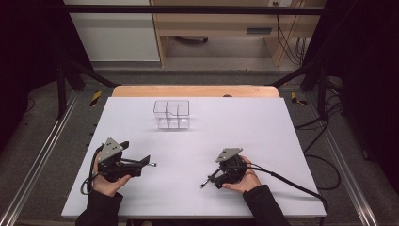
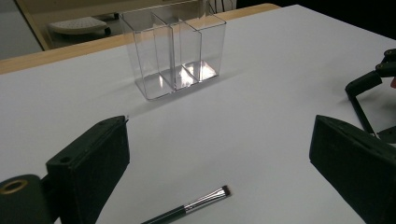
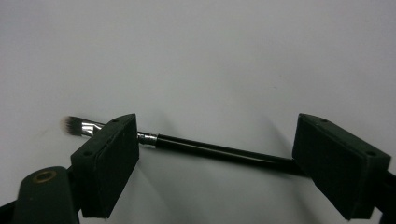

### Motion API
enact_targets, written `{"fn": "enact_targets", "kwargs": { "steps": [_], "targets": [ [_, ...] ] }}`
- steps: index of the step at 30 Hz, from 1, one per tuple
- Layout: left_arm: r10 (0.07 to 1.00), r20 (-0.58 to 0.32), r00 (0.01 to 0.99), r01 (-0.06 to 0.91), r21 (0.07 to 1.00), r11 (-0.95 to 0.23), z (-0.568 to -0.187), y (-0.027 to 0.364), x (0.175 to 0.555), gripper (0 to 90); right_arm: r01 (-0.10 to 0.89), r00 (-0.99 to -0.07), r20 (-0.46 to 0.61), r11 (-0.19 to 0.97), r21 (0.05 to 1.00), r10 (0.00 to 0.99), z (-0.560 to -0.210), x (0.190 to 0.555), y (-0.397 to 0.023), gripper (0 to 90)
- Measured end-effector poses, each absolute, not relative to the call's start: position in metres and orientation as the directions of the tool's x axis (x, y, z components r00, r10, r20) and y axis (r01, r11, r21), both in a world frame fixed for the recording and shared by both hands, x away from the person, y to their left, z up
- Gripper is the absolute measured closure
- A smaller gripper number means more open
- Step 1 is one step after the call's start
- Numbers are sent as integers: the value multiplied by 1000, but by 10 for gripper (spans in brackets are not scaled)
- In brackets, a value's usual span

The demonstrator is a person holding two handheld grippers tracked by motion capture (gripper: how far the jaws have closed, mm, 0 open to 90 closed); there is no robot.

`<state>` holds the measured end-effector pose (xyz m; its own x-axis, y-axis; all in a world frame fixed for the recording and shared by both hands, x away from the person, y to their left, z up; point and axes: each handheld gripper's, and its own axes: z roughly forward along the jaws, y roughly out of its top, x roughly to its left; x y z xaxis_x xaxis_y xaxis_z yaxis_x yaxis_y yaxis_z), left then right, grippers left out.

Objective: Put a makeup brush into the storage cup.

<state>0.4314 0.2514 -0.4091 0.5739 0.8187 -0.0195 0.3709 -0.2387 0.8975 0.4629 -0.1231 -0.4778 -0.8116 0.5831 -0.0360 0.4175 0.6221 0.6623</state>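
Smooth white tabletop [image 1: 263, 141] under you: your right gripper [image 3: 215, 154] stands spread around a slim black-handled, silver-ferruled brush [image 3: 210, 150]; your left gripper [image 2: 219, 158] spread, near another brush [image 2: 196, 205].

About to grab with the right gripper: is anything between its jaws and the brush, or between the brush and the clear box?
Nothing visible. The right gripper holds its open jaws astride the brush, with nothing else between them. The table from there to the clear box is bare too.

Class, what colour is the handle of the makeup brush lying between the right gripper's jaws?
Black, clearest in the right gripper view: brush handle.
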Motion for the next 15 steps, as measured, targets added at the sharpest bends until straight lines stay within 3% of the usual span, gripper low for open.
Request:
{"fn": "enact_targets", "kwargs": {
  "steps": [7, 15],
  "targets": [
    [819, -18, 573, 371, 897, -239, -409, 251, 432, 43, 419, -816, -26, 621, 663, 578, -479, 462, -122, 221],
    [818, -16, 575, 369, 897, -242, -409, 251, 431, 43, 437, -814, -6, 618, 654, 581, -476, 460, -123, 353]
  ]
}}
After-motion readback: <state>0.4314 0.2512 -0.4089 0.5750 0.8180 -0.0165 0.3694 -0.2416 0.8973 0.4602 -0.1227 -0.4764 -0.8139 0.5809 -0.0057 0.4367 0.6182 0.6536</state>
